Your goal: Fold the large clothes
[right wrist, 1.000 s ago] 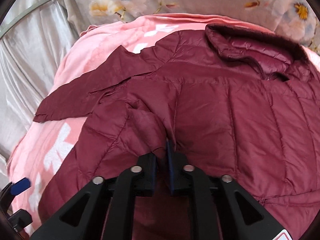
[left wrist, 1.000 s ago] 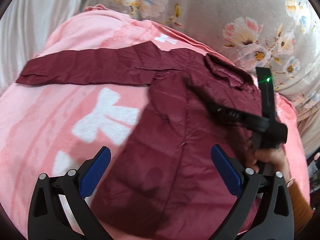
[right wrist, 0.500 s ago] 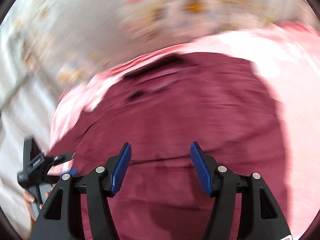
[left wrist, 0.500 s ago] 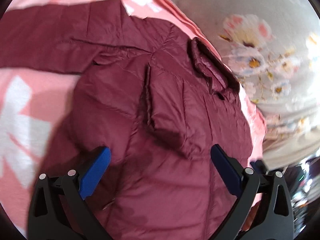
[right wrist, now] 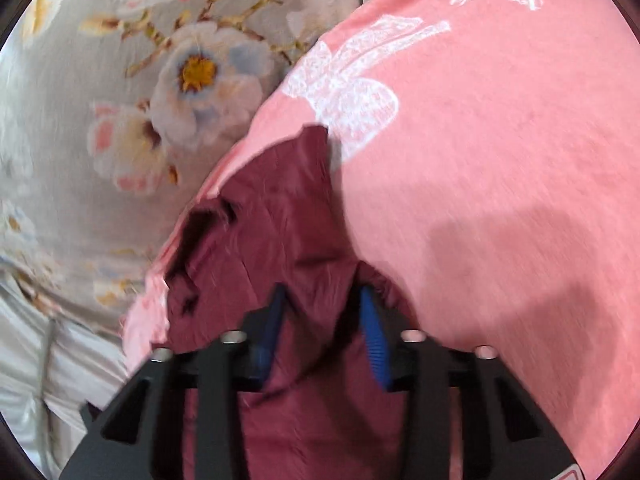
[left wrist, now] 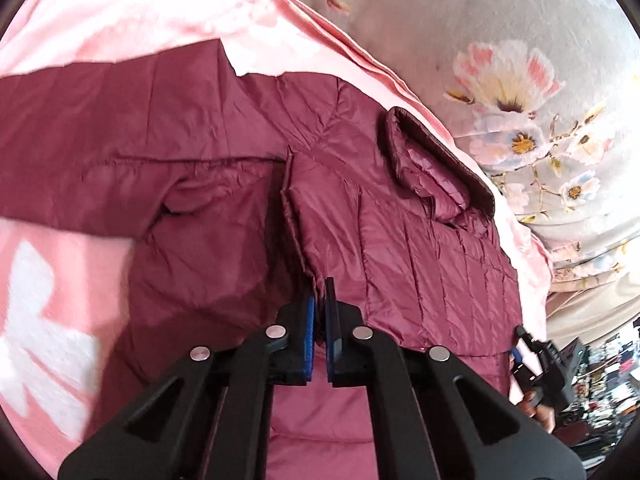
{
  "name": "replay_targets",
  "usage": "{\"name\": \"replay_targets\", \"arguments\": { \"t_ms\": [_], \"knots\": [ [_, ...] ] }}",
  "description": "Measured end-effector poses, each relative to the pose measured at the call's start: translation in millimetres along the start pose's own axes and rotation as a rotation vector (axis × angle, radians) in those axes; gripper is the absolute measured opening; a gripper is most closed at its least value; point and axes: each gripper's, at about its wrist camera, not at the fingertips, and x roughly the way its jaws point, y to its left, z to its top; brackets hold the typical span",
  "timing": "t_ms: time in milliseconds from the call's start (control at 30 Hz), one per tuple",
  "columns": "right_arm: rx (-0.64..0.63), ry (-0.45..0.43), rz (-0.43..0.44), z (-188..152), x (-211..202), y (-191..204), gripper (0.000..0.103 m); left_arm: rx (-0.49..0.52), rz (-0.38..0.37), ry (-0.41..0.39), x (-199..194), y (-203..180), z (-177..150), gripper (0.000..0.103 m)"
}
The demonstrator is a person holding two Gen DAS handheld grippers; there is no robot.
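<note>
Maroon quilted puffer jacket (left wrist: 420, 248) partly folded; far-left sleeve still spread; left gripper (left wrist: 319, 312) clenched on fold edge; right gripper (right wrist: 322, 320) just closing on jacket hem.

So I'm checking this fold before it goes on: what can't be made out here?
- Jacket hem: left wrist view, hidden behind the left gripper.
- Fabric between the right gripper fingers: right wrist view, motion blur; grip unclear.
- Far sleeve end: left wrist view, cut off by the edge.
</note>
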Motion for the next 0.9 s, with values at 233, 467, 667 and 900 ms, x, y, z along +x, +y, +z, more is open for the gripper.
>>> {"name": "replay_targets", "arguments": {
  "t_ms": [233, 467, 667, 900],
  "knots": [
    [-0.115, -0.177, -0.013, 5.3, -36.3, 27.8, 0.001, 0.063, 0.047, 0.012, 17.6, -1.0, -13.7, 0.002],
    [-0.269, -0.036, -0.38, -13.0, 14.5, 18.4, 0.0, 0.144, 0.114, 0.002, 34.8, -4.3, -31.3, 0.002],
    [-0.371, -0.062, -0.474, -23.7, -1.2, 36.1, 0.013, 0.234, 0.183, -0.034, 31.7, -18.2, -36.6, 0.006],
    [-0.451, -0.108, -0.373, -45.8, -47.6, 74.8, 0.026, 0.293, 0.276, -0.193, -25.7, -30.7, -37.6, 0.046]
  ]
}}
